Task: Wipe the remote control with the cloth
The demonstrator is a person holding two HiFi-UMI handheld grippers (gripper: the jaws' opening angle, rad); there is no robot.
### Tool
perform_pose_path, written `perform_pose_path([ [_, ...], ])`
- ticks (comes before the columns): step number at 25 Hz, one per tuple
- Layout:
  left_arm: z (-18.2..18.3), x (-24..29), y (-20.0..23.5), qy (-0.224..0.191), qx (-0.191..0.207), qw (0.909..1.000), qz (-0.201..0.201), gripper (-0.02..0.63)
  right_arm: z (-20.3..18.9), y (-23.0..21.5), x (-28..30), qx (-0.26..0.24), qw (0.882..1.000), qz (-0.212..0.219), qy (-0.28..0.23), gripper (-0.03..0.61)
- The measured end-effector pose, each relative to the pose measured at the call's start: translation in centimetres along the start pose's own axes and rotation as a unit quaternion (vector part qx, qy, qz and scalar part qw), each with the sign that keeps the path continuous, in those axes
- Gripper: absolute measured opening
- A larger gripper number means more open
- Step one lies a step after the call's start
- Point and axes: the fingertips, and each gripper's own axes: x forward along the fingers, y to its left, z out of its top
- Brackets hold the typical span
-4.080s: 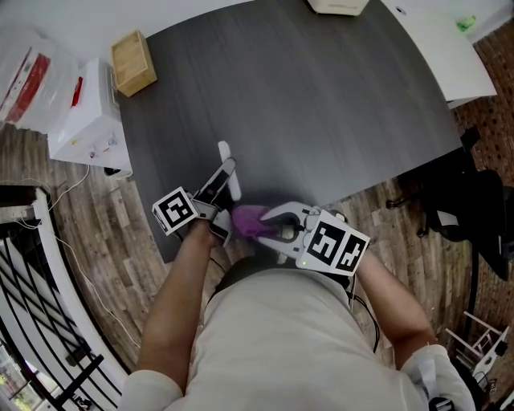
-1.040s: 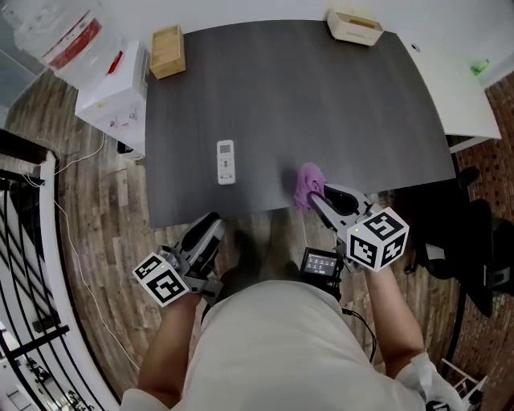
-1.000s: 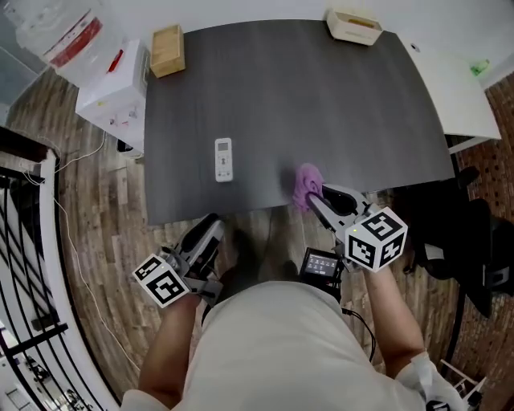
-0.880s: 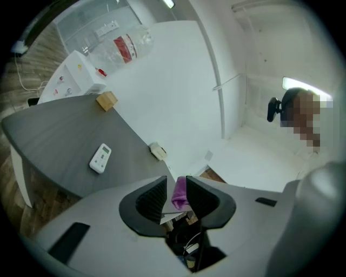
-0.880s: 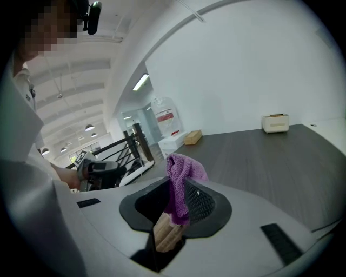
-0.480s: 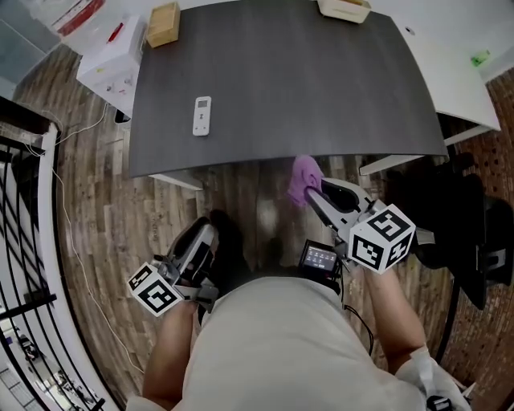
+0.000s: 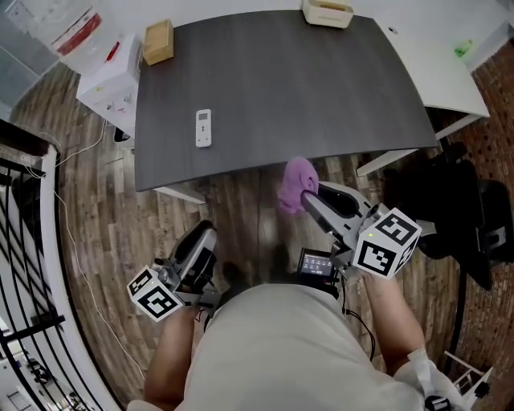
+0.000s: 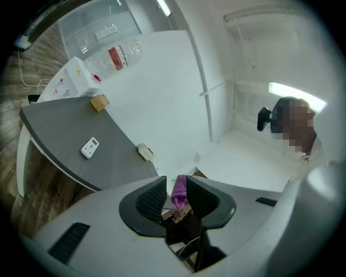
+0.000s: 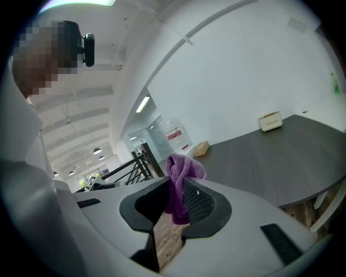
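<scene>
The white remote control [image 7: 204,128] lies flat on the dark grey table [image 7: 321,88], near its left front part; it also shows small in the left gripper view [image 8: 90,147]. My right gripper [image 7: 307,195] is shut on the purple cloth [image 7: 294,181], which hangs over the wooden floor in front of the table edge. In the right gripper view the cloth [image 9: 180,176] sticks up from between the pads of that gripper [image 9: 174,197]. My left gripper [image 7: 206,234] is shut and holds nothing, low at the left over the floor, far from the remote.
A wooden box [image 7: 157,42] and a cream tray [image 7: 326,12] stand at the table's far edge. A white water dispenser [image 7: 104,76] is left of the table, a black railing [image 7: 32,265] further left, a black chair [image 7: 474,217] at the right.
Both grippers have drawn back from the table toward the person. The cloth has left the table edge and now hangs over the floor. The remote stays on the table.
</scene>
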Motion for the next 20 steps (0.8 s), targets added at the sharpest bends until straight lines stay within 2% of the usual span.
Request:
perform_pose_path([
  [6,2.2,-2.3,0.1,0.010,0.001,0.9995,-0.031,0.114,0.9,3.5,1.1,-0.015,0.999,-0.020,-0.022,0.086],
  [9,3.1,-3.4,-0.1,0.002,0.012,0.9991,-0.041,0.120,0.9,5.4,1.4,-0.019,0.999,-0.017,-0.026,0.084],
  [11,3.9,-3.8,-0.5,-0.003,0.024,0.9985,-0.050,0.183,0.9,6.8,1.7,-0.026,0.999,-0.008,-0.026,0.084],
  [16,4.6,-2.4,-2.4,0.011,0.021,0.9921,-0.123,0.256,0.9,10.3,1.9,-0.043,0.998,0.043,-0.027,0.081],
  [20,4.5,-0.2,-4.3,0.025,0.008,0.9790,-0.202,0.293,1.0,13.1,1.8,-0.043,0.994,0.101,-0.026,0.081],
])
